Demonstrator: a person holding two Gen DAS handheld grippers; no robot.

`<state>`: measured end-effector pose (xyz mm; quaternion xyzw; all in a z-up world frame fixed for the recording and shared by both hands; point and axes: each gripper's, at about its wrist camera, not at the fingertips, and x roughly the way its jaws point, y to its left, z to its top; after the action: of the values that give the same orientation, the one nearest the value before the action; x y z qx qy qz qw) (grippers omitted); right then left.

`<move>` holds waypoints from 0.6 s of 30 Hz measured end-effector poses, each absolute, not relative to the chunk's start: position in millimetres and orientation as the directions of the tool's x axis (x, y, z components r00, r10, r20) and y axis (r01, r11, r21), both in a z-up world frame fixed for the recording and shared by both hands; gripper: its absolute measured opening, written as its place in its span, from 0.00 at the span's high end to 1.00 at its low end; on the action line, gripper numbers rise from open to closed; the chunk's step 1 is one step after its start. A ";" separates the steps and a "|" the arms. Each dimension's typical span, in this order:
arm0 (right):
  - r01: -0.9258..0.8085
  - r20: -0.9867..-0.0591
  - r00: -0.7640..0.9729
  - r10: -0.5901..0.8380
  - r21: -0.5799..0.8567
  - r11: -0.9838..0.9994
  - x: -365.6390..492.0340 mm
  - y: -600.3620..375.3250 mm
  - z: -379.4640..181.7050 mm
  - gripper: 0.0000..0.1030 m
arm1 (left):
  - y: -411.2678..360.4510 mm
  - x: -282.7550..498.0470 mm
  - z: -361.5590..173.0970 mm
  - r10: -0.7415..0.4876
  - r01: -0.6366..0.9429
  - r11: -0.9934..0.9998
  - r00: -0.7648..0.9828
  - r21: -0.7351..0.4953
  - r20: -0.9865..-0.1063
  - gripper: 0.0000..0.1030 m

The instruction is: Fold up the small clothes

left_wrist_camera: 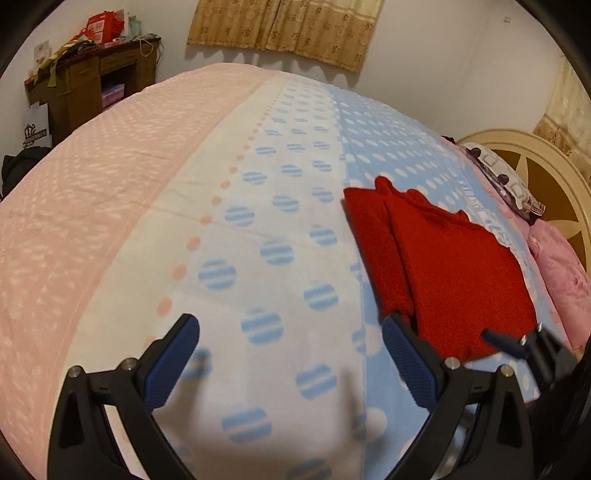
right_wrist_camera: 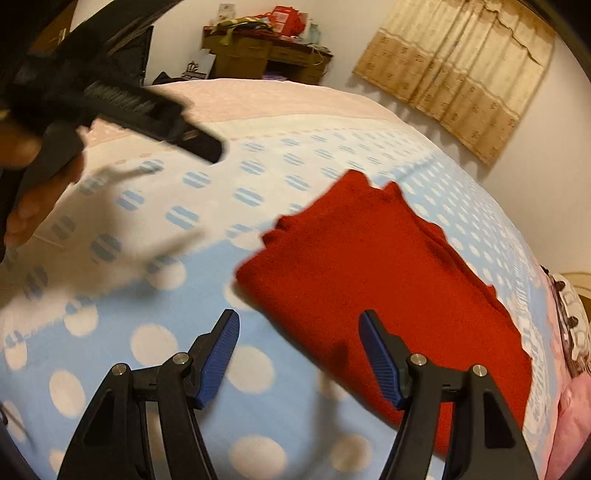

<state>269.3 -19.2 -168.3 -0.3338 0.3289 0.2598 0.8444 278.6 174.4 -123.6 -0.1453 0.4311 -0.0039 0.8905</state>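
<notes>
A red knitted garment [left_wrist_camera: 443, 266] lies folded flat on the bed; it also shows in the right wrist view [right_wrist_camera: 376, 273]. My left gripper [left_wrist_camera: 291, 332] is open and empty, above the blanket just left of the garment's near edge. My right gripper [right_wrist_camera: 299, 325] is open and empty, hovering over the garment's near left edge, its right finger above the red cloth. The right gripper also shows at the garment's near right corner in the left wrist view [left_wrist_camera: 517, 341]. The left gripper, held by a hand, shows blurred at the upper left of the right wrist view [right_wrist_camera: 140, 110].
The bed is covered by a pink, white and blue dotted blanket [left_wrist_camera: 258, 206]. Pillows [left_wrist_camera: 517, 184] and a cream headboard [left_wrist_camera: 546, 173] are at the right. A cluttered wooden desk [left_wrist_camera: 96, 74] stands by the far wall, under a curtain [left_wrist_camera: 288, 26].
</notes>
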 end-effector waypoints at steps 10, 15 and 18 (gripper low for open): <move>-0.621 -0.720 0.674 0.163 -0.434 0.652 276.7 -4.4 -185.4 0.34 | 165.5 333.4 -141.0 -0.338 -0.063 0.889 0.580 -0.454 -0.741 0.01; -0.597 -0.698 0.702 0.145 -0.464 0.655 275.4 -2.6 -190.8 0.37 | 142.7 365.9 -141.9 -0.405 -0.007 0.868 0.569 -0.496 -0.716 0.01; -0.596 -0.690 0.708 0.151 -0.469 0.652 274.0 -3.2 -191.0 0.41 | 129.3 383.9 -145.1 -0.420 0.019 0.870 0.553 -0.493 -0.720 0.01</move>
<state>274.0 -3.2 -191.0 -0.3551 0.3135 0.2189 0.8531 383.9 129.3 -145.1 -0.2201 0.4551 -0.1286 0.8532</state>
